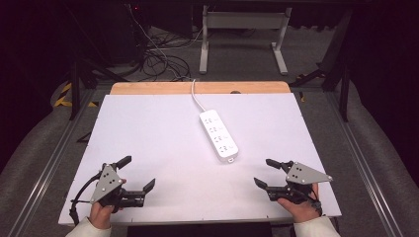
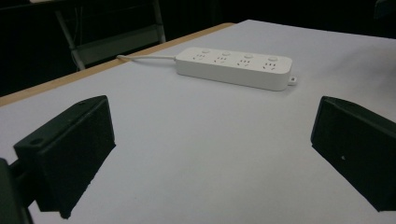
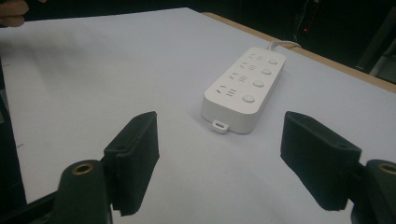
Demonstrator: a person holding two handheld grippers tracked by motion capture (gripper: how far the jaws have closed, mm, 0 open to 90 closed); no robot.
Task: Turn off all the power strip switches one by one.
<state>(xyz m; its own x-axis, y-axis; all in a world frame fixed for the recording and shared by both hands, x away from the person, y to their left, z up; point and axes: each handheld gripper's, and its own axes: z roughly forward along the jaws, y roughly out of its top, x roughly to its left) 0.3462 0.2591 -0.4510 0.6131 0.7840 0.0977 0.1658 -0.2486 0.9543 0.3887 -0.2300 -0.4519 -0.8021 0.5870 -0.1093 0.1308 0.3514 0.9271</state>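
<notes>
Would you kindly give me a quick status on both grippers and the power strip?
Left gripper open, holding nothing. Right gripper open, holding nothing. Power strip flat mid-table, untouched, cord running off the far edge. Nothing in the way.

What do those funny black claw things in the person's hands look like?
Each hand holds a black tool with two flat, blocky jaws. The left gripper and the right gripper each carry a grey three-cornered plate on top, dotted with small dark holes. A black cable trails from the left one. The person's sleeves are white. Close up, the jaw arms show round brass-coloured screw holes.
</notes>
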